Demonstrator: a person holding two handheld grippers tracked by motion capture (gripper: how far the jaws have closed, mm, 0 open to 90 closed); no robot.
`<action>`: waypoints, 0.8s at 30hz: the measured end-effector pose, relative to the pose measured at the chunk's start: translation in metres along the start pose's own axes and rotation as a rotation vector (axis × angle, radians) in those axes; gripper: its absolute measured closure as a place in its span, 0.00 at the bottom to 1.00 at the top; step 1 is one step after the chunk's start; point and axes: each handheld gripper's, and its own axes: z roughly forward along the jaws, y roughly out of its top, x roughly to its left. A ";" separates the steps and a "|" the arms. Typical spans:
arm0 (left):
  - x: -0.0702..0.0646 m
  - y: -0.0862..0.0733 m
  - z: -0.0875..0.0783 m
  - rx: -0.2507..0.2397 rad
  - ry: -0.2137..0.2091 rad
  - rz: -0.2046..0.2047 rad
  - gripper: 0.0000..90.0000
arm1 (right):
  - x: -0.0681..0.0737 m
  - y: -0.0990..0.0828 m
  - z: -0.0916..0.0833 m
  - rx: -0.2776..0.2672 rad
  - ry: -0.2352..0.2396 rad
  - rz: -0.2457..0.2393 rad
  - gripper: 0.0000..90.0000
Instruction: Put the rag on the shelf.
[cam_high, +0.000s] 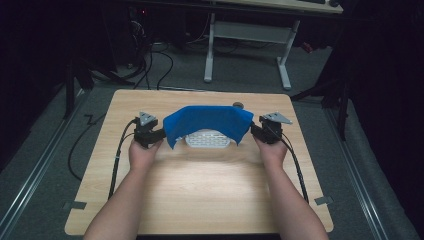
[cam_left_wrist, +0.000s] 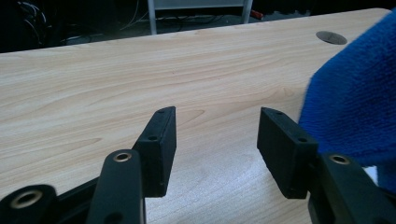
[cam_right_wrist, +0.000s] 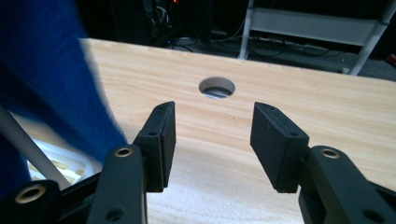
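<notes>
A blue cloth (cam_high: 207, 122) arches over a white slotted tray (cam_high: 208, 139) at the middle of the wooden table (cam_high: 200, 185). My left gripper (cam_high: 161, 134) sits just off the cloth's left end and my right gripper (cam_high: 254, 130) just off its right end. In the left gripper view the gripper (cam_left_wrist: 217, 140) stands open over bare wood, with the cloth (cam_left_wrist: 355, 102) beside its right jaw. Along the right gripper (cam_right_wrist: 212, 140), the jaws are open too with nothing between them. The cloth (cam_right_wrist: 42, 79) hangs to their left, over the tray (cam_right_wrist: 60, 163).
A round cable hole (cam_right_wrist: 217, 87) lies in the tabletop ahead of the right gripper, near the table's far edge (cam_high: 200, 91). Cables trail from both grippers along the forearms. A white-legged desk (cam_high: 247, 45) stands on the floor beyond the table.
</notes>
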 end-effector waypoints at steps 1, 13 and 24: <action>0.000 0.000 0.000 -0.001 0.000 0.002 0.53 | 0.000 -0.001 0.001 0.004 0.001 0.003 0.56; 0.004 -0.013 -0.016 0.008 0.015 0.002 0.55 | -0.005 -0.011 -0.009 0.022 -0.016 -0.018 0.56; -0.012 -0.033 -0.059 0.001 0.009 0.026 0.57 | -0.004 -0.031 -0.054 -0.010 -0.006 -0.046 0.54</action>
